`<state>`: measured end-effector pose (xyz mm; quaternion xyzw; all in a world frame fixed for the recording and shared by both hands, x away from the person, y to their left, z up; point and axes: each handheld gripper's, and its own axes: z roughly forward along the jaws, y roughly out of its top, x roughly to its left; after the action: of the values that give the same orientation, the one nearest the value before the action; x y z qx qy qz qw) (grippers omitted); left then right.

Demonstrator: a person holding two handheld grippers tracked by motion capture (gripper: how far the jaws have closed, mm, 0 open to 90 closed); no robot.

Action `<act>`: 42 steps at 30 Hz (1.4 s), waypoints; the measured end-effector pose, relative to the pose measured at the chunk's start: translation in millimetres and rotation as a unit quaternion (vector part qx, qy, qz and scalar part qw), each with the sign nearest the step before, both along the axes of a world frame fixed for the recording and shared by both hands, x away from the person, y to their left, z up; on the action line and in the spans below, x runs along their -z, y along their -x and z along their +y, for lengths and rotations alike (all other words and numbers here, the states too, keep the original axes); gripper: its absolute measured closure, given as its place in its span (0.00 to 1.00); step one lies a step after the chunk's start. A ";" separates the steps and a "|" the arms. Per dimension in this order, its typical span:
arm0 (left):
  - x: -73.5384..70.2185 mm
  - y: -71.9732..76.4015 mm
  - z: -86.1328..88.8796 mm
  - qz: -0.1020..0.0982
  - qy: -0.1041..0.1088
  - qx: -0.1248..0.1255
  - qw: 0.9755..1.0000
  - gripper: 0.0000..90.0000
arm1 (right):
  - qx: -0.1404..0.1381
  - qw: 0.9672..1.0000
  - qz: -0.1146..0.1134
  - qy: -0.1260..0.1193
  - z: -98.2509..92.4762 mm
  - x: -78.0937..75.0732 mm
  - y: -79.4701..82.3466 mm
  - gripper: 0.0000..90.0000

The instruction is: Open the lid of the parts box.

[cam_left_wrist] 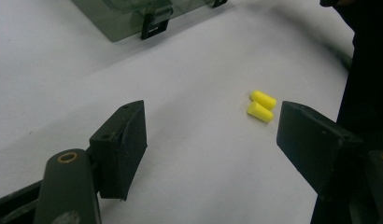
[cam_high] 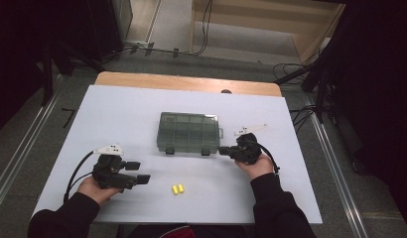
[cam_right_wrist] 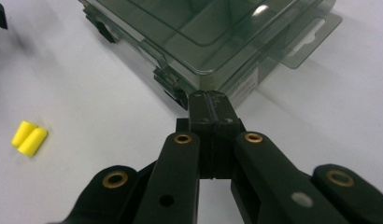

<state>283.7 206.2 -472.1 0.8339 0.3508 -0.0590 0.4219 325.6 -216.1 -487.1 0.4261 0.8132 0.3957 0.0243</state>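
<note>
**Free room and obstacles on the worktop**

The white worktop [cam_high: 117, 114] is mostly bare. One big obstacle is on it: the closed grey compartment box [cam_high: 188, 132], near the middle. Its two latches stick out at the front edge, and a hang tab sticks out at its right side.

Two yellow earplugs [cam_high: 177, 189] lie side by side, touching, on the open front area, well apart from the box. A wide bare strip runs between them.

The left claw [cam_left_wrist: 212, 135] stands wide apart and nothing is between its jaws. The right claw [cam_right_wrist: 212, 109], pressed together, is just beside the front right corner of the box, so there is little room there.
</note>
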 end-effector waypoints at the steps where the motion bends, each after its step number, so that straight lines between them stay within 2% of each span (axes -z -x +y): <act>1: 0.0 0.0 0.1 0.001 0.002 0.001 1.000 0.28 | 0.000 1.000 0.000 0.000 0.0 0.0 0.0 0.97; 18: 0.1 -0.2 0.3 -0.001 0.003 0.000 1.000 0.28 | 0.002 1.000 -0.025 -0.007 1.2 -14.7 -4.4 0.97; 25: -0.2 -0.4 0.4 -0.001 0.003 -0.002 1.000 0.28 | 0.002 1.000 -0.025 -0.009 1.9 -19.7 -6.8 0.97; 26: -0.2 -0.4 0.4 -0.001 0.004 -0.002 1.000 0.28 | 0.004 1.000 -0.019 -0.008 2.0 -22.3 -8.6 0.97; 42: 0.6 -1.7 -0.3 0.001 0.002 -0.004 1.000 0.28 | 0.010 0.999 -0.035 -0.017 0.2 -37.9 -17.7 0.97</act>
<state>285.4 205.8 -472.7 0.8316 0.3542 -0.0587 0.4238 343.3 -215.9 -449.2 0.4208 0.8007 0.4235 0.0494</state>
